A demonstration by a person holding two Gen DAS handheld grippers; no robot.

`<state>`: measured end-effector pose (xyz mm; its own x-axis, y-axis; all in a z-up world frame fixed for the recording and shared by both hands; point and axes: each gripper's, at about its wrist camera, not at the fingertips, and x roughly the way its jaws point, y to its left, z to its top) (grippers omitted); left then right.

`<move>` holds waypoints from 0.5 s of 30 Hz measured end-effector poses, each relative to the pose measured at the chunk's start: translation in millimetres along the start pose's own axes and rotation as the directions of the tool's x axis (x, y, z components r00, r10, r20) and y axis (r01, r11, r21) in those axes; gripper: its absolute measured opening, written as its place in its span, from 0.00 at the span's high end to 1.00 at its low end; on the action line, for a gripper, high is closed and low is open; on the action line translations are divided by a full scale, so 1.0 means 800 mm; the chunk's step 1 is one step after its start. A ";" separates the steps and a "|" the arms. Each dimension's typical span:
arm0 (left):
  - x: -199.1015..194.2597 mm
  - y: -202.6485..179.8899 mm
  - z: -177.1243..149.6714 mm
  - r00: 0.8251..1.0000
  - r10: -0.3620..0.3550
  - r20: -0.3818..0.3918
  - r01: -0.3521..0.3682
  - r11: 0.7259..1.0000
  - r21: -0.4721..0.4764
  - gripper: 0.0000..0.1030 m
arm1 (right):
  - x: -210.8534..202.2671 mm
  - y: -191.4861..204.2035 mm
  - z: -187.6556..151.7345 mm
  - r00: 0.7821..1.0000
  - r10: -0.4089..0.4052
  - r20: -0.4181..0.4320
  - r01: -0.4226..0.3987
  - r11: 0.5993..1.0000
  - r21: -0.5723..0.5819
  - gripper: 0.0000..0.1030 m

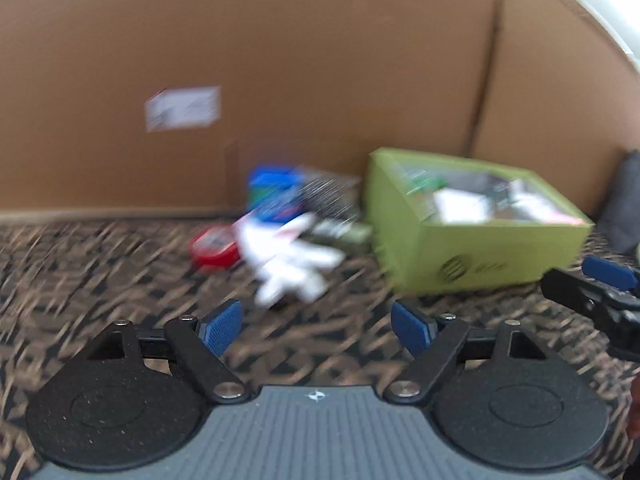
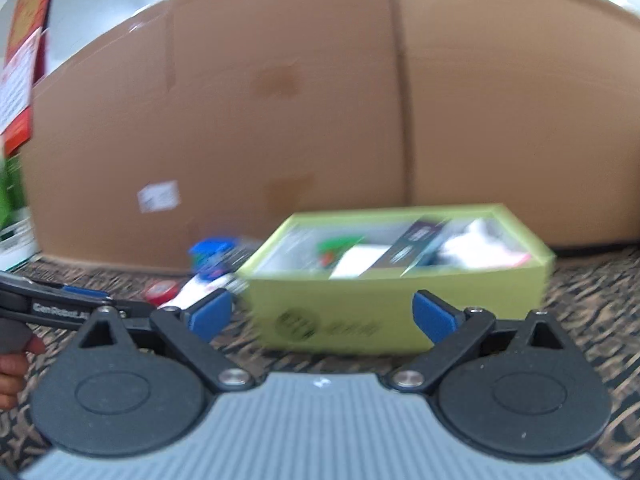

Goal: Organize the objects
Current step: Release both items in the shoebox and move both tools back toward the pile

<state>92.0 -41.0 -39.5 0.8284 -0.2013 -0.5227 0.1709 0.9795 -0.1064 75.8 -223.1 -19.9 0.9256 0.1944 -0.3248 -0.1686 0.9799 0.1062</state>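
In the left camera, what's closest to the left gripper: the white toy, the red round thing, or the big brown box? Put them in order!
From the left gripper:
1. White toy, just ahead on the carpet.
2. Red round thing, farther back, to the left.
3. Big brown box, standing behind everything.

Both views motion-blurred. Green box [image 2: 400,312] contents unreadable. White item [image 1: 288,264], red item [image 1: 214,246], blue item [image 1: 272,194]: identities unclear.
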 end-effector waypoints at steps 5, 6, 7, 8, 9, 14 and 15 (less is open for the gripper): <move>0.000 0.058 -0.014 0.996 0.067 -0.058 -0.073 0.993 -0.098 0.18 | 0.016 0.057 -0.031 0.987 0.103 -0.127 -0.106 0.994 -0.018 0.06; -0.001 0.067 -0.013 0.996 0.076 -0.053 -0.081 0.990 -0.114 0.18 | 0.023 0.067 -0.035 0.982 0.121 -0.145 -0.127 0.991 -0.031 0.08; -0.005 0.075 -0.010 0.995 0.085 -0.045 -0.090 0.988 -0.126 0.18 | 0.028 0.077 -0.036 0.977 0.138 -0.160 -0.147 0.988 -0.043 0.10; -0.008 0.083 -0.008 0.995 0.093 -0.034 -0.097 0.986 -0.136 0.18 | 0.035 0.086 -0.035 0.973 0.152 -0.172 -0.163 0.985 -0.052 0.11; -0.011 0.090 -0.005 0.995 0.099 -0.023 -0.101 0.984 -0.144 0.18 | 0.040 0.096 -0.032 0.970 0.167 -0.179 -0.179 0.982 -0.058 0.13; -0.016 0.120 0.001 0.994 0.108 -0.008 -0.107 0.975 -0.195 0.18 | 0.093 0.133 -0.014 0.960 0.203 -0.195 -0.221 0.972 -0.079 0.19; -0.018 0.126 0.000 0.994 0.107 -0.010 -0.107 0.974 -0.202 0.18 | 0.109 0.138 -0.011 0.958 0.205 -0.201 -0.224 0.972 -0.077 0.21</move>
<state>97.6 60.2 -42.6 0.8368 -0.0952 -0.5391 -0.0299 0.9753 -0.2187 134.6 -98.1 -44.8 0.7841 0.3957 -0.4782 -0.3973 0.9119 0.1031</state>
